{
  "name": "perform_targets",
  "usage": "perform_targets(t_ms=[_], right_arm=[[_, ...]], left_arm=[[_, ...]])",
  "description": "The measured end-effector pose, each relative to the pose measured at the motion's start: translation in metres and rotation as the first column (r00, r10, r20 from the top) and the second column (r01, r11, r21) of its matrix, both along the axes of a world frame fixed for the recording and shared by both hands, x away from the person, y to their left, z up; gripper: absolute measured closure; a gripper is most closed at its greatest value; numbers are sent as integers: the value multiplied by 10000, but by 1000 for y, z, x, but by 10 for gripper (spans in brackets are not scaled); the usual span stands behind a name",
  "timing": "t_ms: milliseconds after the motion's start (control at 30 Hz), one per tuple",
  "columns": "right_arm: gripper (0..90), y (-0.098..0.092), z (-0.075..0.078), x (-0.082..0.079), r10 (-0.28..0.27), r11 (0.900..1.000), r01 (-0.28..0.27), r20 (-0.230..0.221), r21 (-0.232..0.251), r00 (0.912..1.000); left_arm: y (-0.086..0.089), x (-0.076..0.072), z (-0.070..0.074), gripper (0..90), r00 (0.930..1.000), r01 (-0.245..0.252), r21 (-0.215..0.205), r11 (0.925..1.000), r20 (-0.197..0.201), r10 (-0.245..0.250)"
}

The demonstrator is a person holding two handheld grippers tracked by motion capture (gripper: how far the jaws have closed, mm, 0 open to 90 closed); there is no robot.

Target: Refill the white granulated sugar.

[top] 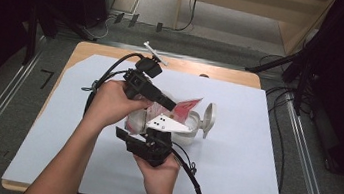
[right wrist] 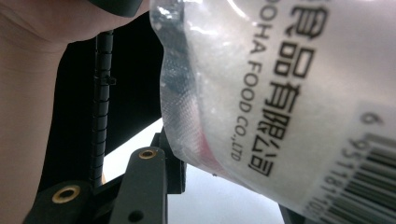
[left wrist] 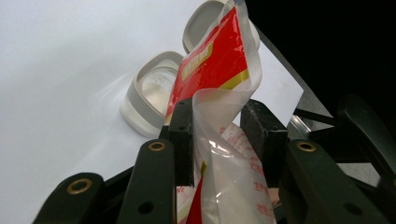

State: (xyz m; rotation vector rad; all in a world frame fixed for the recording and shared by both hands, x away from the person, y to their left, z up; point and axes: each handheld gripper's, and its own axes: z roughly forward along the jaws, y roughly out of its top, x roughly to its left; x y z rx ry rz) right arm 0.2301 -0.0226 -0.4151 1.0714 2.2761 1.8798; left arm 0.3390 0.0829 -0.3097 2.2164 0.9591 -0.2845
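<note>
red-and-clear bag point(left wrist: 219, 79) pinched between left gripper point(left wrist: 219, 135) and right gripper point(top: 152, 137), above white container point(left wrist: 149, 93).

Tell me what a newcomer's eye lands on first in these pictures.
The red and clear plastic bag stands out first, held up at the middle of the white-covered table between the left hand-held gripper and the right hand-held gripper. Just behind it on the table sits a pale round container with its flip lid open. In the right gripper view the bag's white grainy filling, printed text and barcode loom large.
</note>
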Motion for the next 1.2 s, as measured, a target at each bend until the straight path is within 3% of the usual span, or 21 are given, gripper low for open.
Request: perform_targets(t_ms=[467,867,1200], right_arm=[[638,0,0,1,-11,10000,11,58,-12,10000],[637,-3,4,9,-75,9997,75,-13,223,10000],[638,-5,4,12,93,9999,-94,124,78,9999]], left_arm=[[0,1,0,670,10000,-3,-12,10000,-13,3],[-7,13,5,671,10000,77,236,9997,-53,-76],[-5,9,5,673,9997,-205,64,9998,168,204]])
